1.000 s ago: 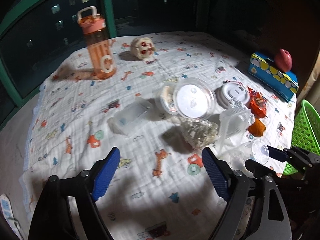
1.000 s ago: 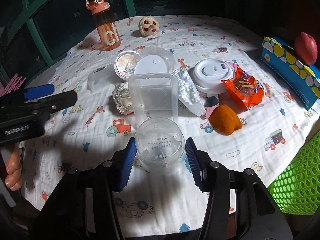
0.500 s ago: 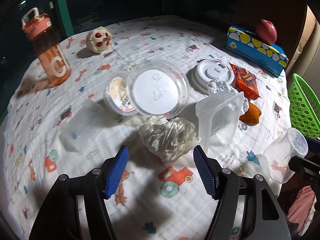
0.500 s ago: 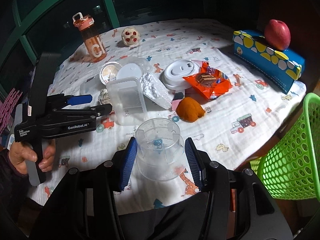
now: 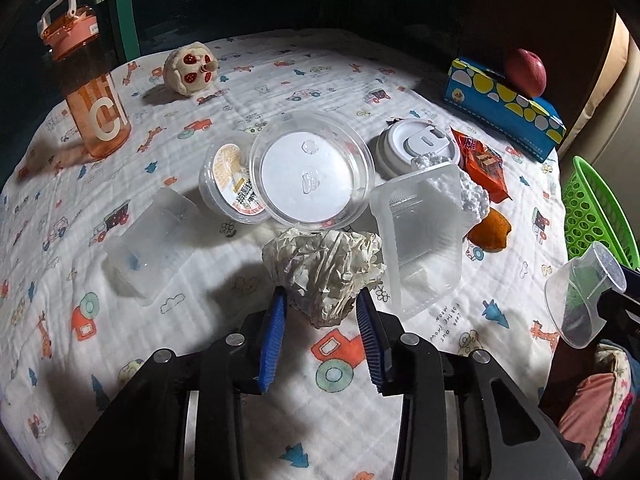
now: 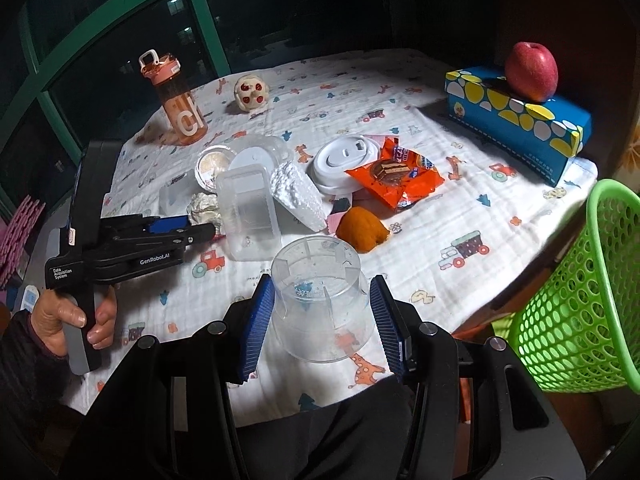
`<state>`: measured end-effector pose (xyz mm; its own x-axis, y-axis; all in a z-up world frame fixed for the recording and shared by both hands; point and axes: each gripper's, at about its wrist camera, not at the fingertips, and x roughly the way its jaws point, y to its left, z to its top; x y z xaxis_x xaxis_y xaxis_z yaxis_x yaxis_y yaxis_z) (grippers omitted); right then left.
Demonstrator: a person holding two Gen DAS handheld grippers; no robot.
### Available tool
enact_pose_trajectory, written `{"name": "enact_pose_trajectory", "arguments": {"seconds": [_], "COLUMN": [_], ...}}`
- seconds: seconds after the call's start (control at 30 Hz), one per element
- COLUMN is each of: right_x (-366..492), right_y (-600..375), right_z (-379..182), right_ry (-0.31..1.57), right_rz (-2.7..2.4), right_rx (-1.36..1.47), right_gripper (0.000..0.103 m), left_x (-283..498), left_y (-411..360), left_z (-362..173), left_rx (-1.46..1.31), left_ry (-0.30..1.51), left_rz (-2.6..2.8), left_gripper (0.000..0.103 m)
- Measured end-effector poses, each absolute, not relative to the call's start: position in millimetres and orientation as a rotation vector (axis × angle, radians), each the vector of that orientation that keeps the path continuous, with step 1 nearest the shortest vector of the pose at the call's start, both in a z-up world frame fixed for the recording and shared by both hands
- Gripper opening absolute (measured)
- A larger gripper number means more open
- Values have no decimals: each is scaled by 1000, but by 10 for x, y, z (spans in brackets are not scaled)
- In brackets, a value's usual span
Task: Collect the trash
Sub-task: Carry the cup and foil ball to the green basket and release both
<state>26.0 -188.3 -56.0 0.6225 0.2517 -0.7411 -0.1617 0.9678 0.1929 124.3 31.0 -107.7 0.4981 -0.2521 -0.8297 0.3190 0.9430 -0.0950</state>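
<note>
Since a second ago the left gripper (image 5: 322, 304) has dropped toward the crumpled paper ball (image 5: 324, 272), and its jaws have just been closing; the blue pads now press the ball's near end, still on the patterned tablecloth (image 5: 192, 360). The right gripper (image 6: 322, 300) has lifted the clear plastic cup (image 6: 322, 300), clamped sideways, base pointing away, near the green basket (image 6: 580, 312).

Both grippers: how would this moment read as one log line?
left gripper: just closed on crumpled paper ball | right gripper: holds clear plastic cup | green perforated basket: to the right
</note>
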Motion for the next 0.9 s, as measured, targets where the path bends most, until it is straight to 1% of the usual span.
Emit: {"name": "enact_pose_trajectory", "arguments": {"seconds": [0.2, 0.37, 0.63, 0.9], "right_x": [195, 151, 84, 5], "right_y": [-2074, -2382, -3152, -3971], "right_z": [-421, -347, -271, -298], "right_ry": [825, 795, 747, 727], "right_rz": [213, 149, -7, -184], "right_rx": [147, 179, 252, 286], "right_gripper": [50, 50, 50, 50], "left_x": [1075, 950, 891, 918], "left_y": [458, 409, -109, -840], "left_z": [-794, -494, -106, 90], "left_rx": [27, 23, 21, 54], "left_ry": [944, 896, 837, 818], "left_rz": [-323, -344, -471, -606], "left_gripper": [34, 34, 34, 34]}}
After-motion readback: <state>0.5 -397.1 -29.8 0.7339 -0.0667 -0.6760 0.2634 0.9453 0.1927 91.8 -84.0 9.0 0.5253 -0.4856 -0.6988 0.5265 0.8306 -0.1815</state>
